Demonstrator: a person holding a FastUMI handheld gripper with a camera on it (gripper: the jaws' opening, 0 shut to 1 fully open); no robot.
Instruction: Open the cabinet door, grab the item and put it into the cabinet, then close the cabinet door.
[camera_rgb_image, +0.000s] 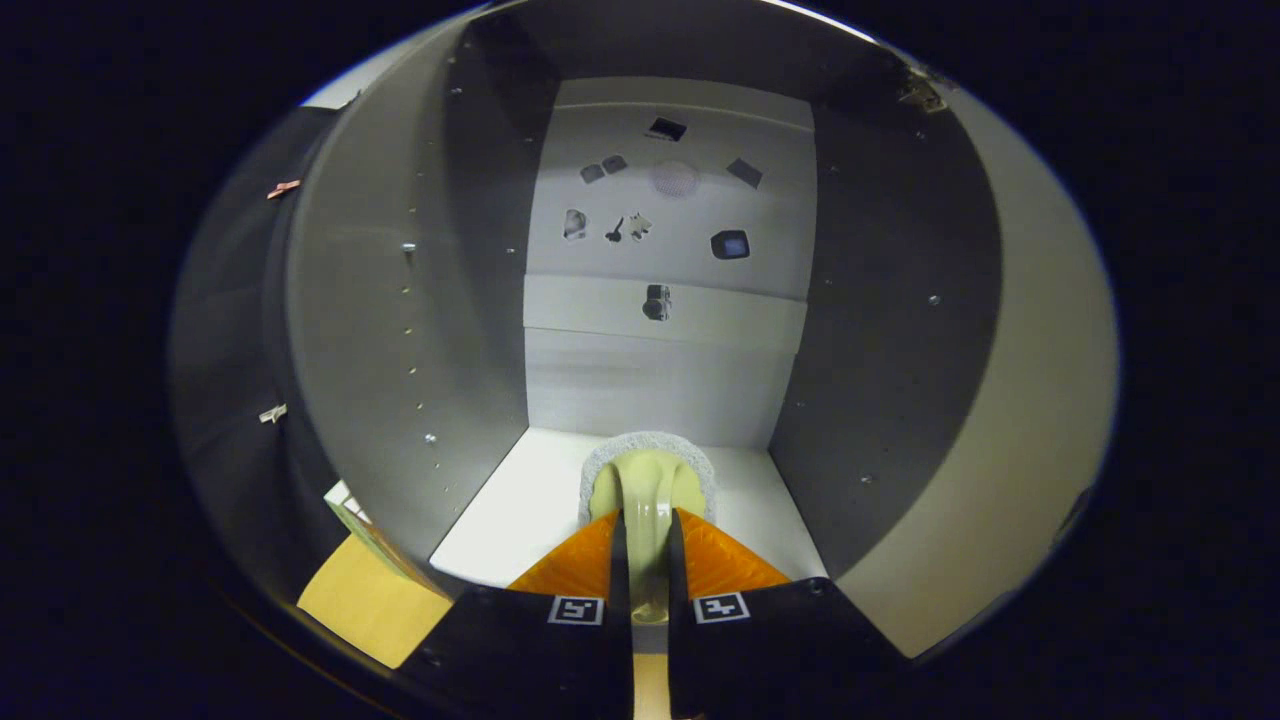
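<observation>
Hand-held gripper (647, 520) clamped on brush (648, 490) handle, inside cabinet (400, 330), side walls well apart

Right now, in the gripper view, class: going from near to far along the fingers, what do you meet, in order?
Gripper, its fingers shut on the brush handle → the brush's pale bristled head over the cabinet floor → cabinet back wall → the small stickers higher on that wall.

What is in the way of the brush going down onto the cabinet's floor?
Nothing visible. The tongs are shut on the brush by its handle, and its head hangs just ahead of them, already inside the open cabinet. The white cabinet floor around and beneath it is bare.
</observation>
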